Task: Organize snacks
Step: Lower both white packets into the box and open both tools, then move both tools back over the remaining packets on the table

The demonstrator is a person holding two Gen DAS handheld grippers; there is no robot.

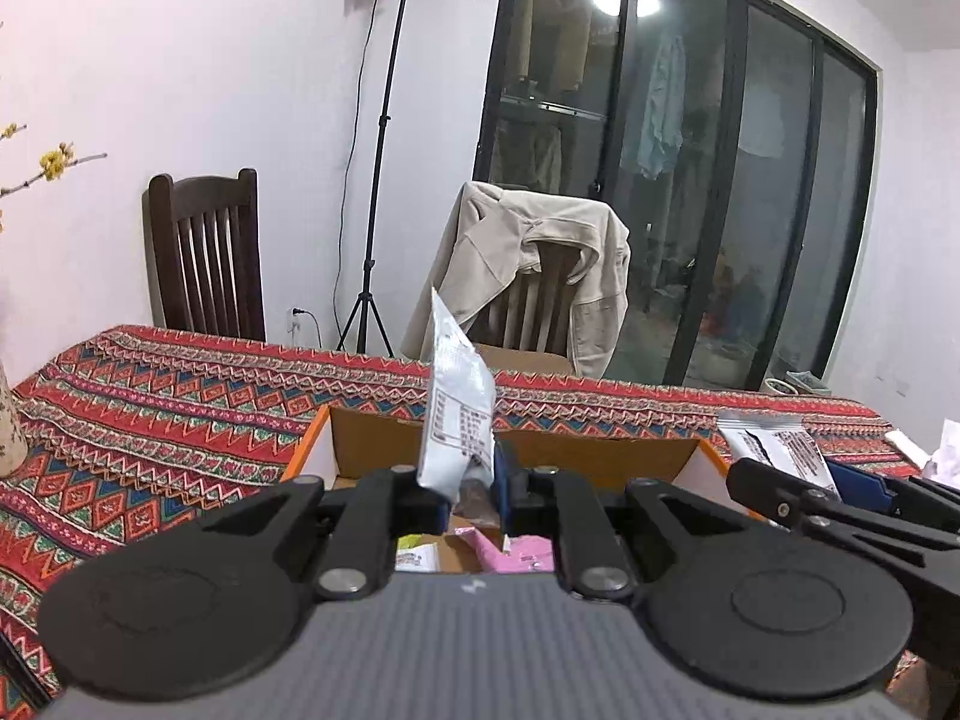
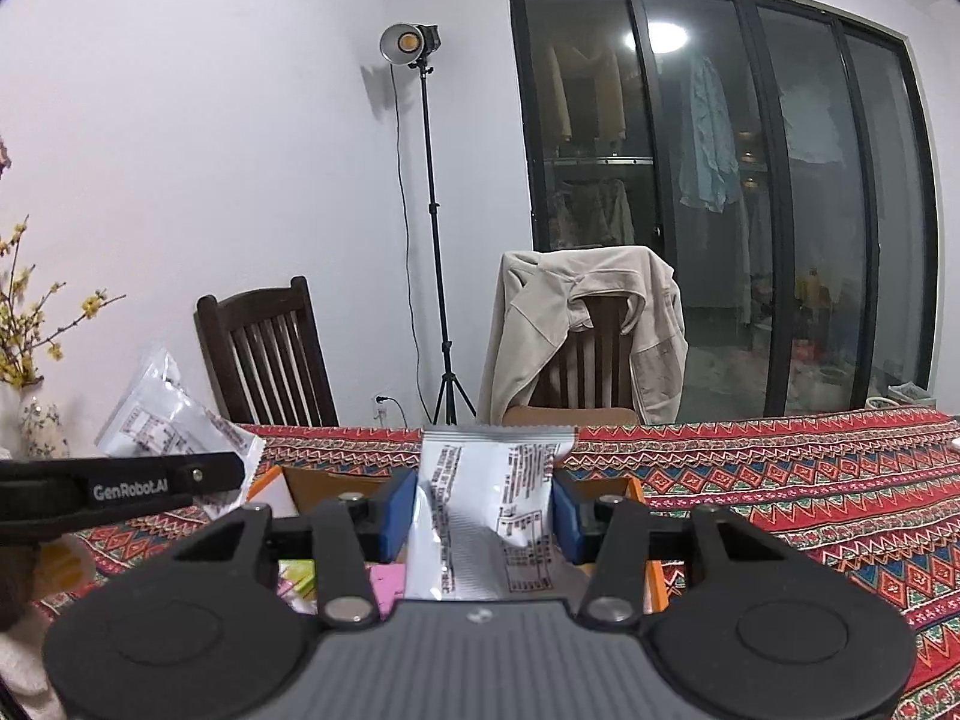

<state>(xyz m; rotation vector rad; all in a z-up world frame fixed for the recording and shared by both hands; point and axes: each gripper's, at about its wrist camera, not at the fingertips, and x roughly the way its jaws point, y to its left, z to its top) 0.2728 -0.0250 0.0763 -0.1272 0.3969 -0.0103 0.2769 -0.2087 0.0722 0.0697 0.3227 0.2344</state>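
Over the open cardboard box (image 1: 528, 450) on the patterned tabletop (image 1: 150, 408), both hands are working at once. The left hand-held gripper (image 1: 474, 489) is pinching a silver snack packet (image 1: 459, 414) by its bottom edge, so the packet is standing tall toward twelve o'clock and leaning a touch. The right hand-held gripper (image 2: 485, 510) is clamping a second silver snack packet (image 2: 486, 504) across its middle, blue pads (image 2: 401, 510) pressing in from nine and three o'clock and creasing the foil.

Where could this be going wrong? That left grip looks thin to me: only the packet's lower seam is sitting between the pads, so a quick tilt could be letting it slip or flop sideways outside the box wall. The two grippers are also hanging close together, and lowering both at once risks a knock.

The left wrist view is showing the box's far wall and orange rim, a pink wrapper (image 1: 522, 552) and a yellow-green pack (image 1: 414, 558) already inside, and the right gripper coming in at three o'clock. The right wrist view is instead showing the left-held packet's printed face at nine o'clock, and a vase of yellow blossoms (image 2: 36, 420) beside it.
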